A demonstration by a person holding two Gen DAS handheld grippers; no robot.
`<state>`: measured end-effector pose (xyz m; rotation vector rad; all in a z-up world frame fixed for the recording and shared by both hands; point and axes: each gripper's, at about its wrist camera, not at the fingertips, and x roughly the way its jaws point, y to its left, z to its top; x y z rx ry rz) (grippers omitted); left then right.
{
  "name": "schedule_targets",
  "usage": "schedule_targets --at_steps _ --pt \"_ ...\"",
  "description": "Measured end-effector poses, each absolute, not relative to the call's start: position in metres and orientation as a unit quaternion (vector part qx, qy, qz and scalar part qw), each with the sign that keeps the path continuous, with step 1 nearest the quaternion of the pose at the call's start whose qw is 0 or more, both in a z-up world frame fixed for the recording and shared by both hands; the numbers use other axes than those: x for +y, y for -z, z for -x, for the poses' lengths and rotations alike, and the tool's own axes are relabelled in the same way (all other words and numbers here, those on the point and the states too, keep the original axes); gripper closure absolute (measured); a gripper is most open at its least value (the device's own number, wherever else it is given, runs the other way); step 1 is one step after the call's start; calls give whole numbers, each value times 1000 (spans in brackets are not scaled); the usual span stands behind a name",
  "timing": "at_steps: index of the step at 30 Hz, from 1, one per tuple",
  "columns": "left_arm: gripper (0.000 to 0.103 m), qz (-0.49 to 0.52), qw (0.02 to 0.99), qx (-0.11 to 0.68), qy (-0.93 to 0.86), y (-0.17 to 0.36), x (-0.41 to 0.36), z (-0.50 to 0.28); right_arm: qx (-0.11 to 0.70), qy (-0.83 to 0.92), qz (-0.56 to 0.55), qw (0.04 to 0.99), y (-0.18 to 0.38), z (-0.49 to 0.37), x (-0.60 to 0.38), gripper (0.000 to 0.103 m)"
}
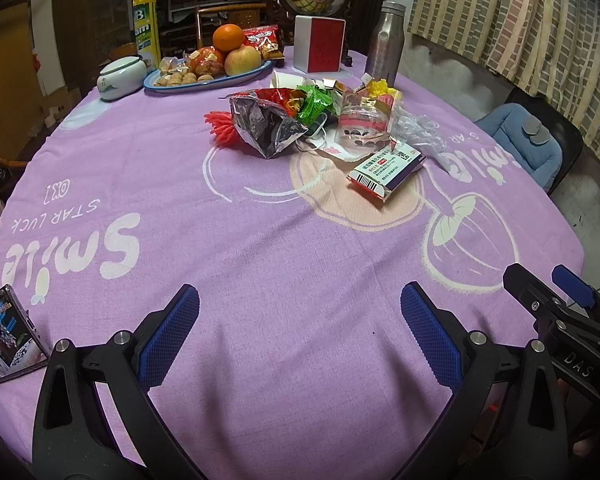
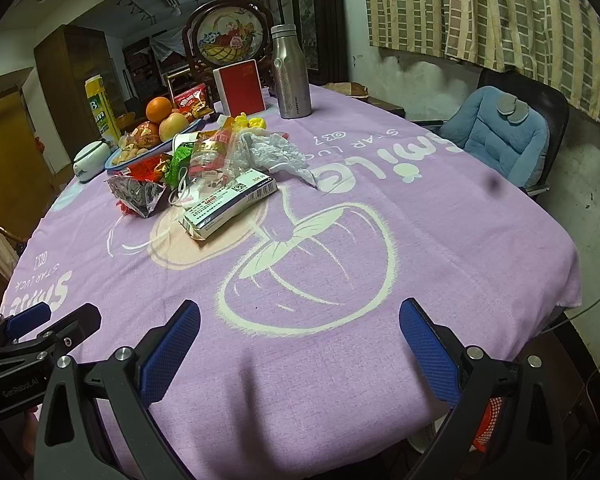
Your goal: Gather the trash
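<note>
Purple-clothed worktop [image 1: 260, 220], trash pile [image 1: 320, 120] well ahead of both sets of fingers.
Left gripper [image 1: 300, 332] and right gripper [image 2: 300, 344] spread, empty; reaching carelessly could snag the fruit plate [image 1: 204, 80] or tip the bottle [image 2: 292, 72].

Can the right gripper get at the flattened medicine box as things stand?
Probably yes. The right gripper has its jaws open, holding nothing, and only bare tablecloth lies between it and the medicine box, which sits on the trash pile's near edge.
</note>
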<state>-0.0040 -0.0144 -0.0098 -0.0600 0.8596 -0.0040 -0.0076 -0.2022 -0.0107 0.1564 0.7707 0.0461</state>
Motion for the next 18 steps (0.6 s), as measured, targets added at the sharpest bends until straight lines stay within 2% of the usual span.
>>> schedule_targets --at_steps 12,18 --pt "6 25 906 423 5 14 -12 -2 378 -22 -72 923 11 6 -201 6" --pt "6 28 905 425 -19 16 14 -19 393 -43 -79 915 4 -18 -200 6"
